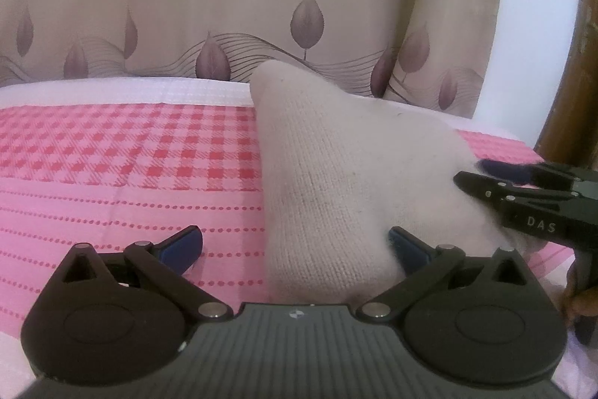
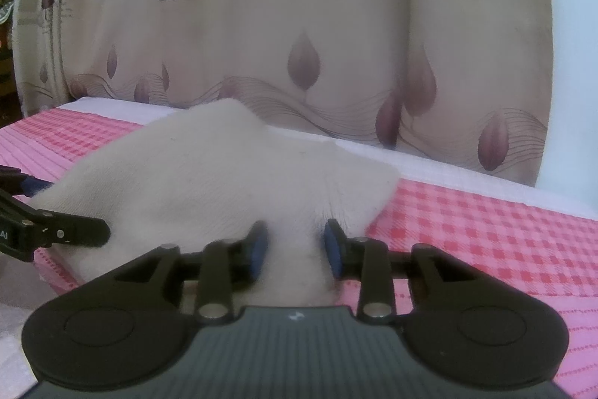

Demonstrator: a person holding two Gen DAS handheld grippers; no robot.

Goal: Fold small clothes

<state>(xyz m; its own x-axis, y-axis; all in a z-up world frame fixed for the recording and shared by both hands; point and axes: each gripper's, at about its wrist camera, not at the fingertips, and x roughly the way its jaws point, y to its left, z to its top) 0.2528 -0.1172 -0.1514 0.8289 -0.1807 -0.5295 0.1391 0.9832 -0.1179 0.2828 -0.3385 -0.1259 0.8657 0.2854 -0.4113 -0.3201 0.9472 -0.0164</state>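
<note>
A: How were the grippers posed?

B: The left gripper [image 1: 295, 245] sat low with its jaws wide apart, one blue pad touching the white knit garment [image 1: 336, 174]. The right gripper [image 2: 295, 245] had its pads pinched on a fold of that garment [image 2: 209, 171].

A: And the cloth?

B: It rose in a peak off the pink checked bedcover [image 1: 112, 156]. Only the left view showed the right gripper [image 1: 482, 178] from the side, its tips against the cloth's edge.
</note>
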